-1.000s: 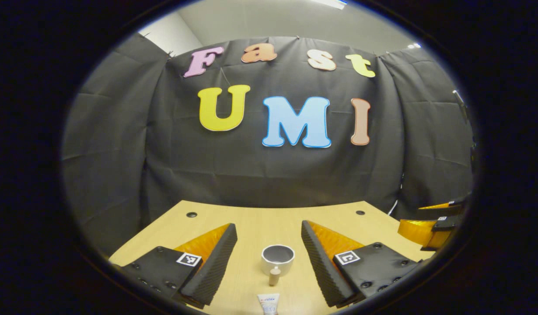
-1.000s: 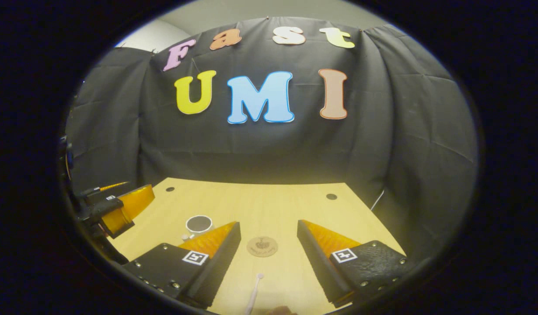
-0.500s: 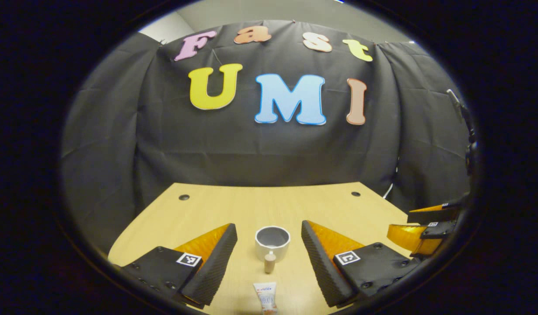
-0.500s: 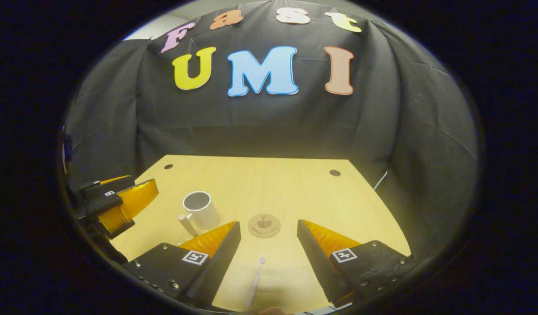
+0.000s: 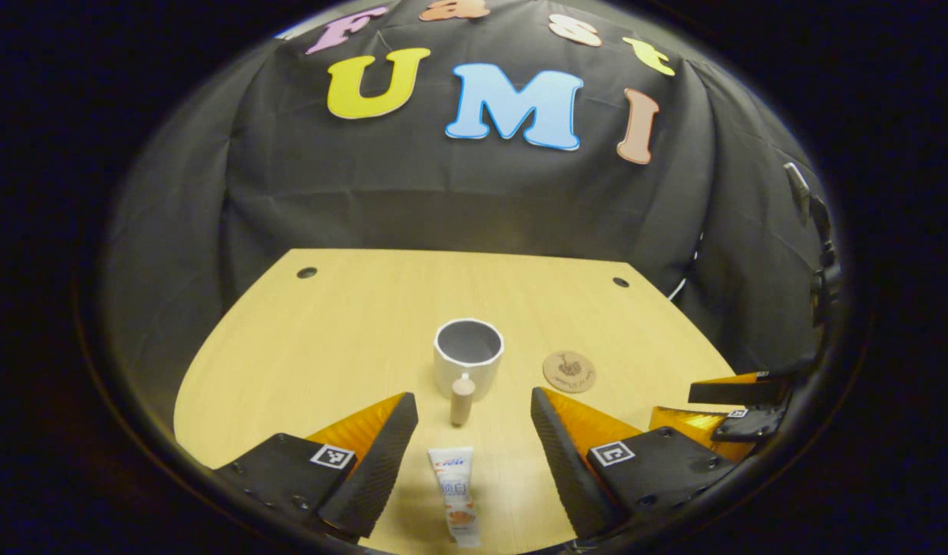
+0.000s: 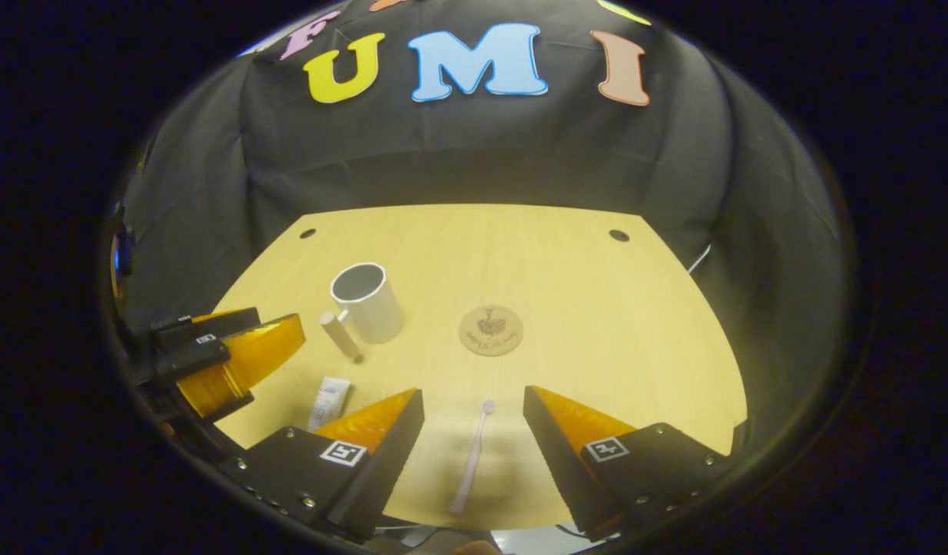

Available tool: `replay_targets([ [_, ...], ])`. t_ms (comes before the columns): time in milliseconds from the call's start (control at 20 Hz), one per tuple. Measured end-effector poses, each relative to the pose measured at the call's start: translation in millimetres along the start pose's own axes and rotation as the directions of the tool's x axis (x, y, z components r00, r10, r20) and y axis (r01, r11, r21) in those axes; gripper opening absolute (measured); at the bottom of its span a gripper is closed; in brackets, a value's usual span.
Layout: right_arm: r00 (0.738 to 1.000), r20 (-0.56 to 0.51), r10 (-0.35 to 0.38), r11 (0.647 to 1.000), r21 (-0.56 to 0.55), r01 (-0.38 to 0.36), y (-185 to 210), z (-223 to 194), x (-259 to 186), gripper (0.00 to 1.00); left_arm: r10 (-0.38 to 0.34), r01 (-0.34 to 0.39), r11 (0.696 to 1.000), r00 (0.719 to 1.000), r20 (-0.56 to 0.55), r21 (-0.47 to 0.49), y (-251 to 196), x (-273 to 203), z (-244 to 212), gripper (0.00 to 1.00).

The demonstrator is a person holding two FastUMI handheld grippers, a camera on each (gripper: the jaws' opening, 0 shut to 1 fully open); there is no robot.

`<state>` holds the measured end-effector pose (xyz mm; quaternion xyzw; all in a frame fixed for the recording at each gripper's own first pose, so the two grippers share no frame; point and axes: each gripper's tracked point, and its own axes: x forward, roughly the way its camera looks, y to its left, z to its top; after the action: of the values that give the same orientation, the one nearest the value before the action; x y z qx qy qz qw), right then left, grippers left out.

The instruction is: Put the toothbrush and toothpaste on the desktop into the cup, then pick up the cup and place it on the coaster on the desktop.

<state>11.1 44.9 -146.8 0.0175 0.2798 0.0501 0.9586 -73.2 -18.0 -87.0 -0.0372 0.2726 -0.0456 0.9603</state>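
Left gripper above near edge of desktop, tilted down, fingers spread wide, holding nothing. Toothpaste flat on wood between fingertips, cap end nearest. Small wooden peg upright just beyond tube, just in front of cup. Cup white, upright, mid-desk. Coaster right of cup, apart from it. Right gripper likewise tilted down, parted wide, empty. Toothbrush flat between its fingers, head toward coaster.

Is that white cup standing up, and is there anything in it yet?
Upright and empty. The cup stands with its open mouth up, showing only bare grey inside; the toothbrush lies on the table.
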Motion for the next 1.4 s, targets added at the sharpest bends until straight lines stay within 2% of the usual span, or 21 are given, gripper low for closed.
replay_targets([
  [250,0.995,-0.104,0.009,0.999,0.038,-0.005,2,-21,7,0.88,-0.038,0.034,0.999,0.991,-0.132,-0.035,-8,-1,-23,0.95],
  [450,0.982,-0.187,0.042,0.997,0.072,-0.029,8,-44,18,0.89,-0.047,0.038,0.998,0.976,-0.213,-0.050,-11,3,-33,0.95],
  [650,0.963,-0.262,0.064,0.995,0.092,-0.041,12,-61,26,0.90,-0.043,0.027,0.998,0.951,-0.305,-0.056,-13,3,-37,0.95],
  [800,0.945,-0.319,0.069,0.994,0.099,-0.039,12,-72,32,0.90,-0.034,0.005,0.997,0.925,-0.379,-0.078,-9,3,-45,0.94],
  [850,0.940,-0.334,0.072,0.994,0.104,-0.039,12,-75,34,0.90,-0.032,-0.006,0.996,0.912,-0.408,-0.091,-8,4,-52,0.97],
  [1050,0.920,-0.385,0.069,0.994,0.105,-0.031,11,-84,40,0.90,-0.003,-0.069,0.990,0.857,-0.515,-0.121,3,7,-77,0.95],
  [1100,0.915,-0.398,0.061,0.995,0.097,-0.025,10,-87,41,0.90,-0.012,-0.066,0.990,0.846,-0.534,-0.127,2,7,-80,0.97],
  [1400,0.870,-0.490,0.054,0.996,0.086,-0.014,12,-104,50,0.90,0.004,-0.085,0.991,0.784,-0.621,-0.101,5,10,-106,0.95],
])
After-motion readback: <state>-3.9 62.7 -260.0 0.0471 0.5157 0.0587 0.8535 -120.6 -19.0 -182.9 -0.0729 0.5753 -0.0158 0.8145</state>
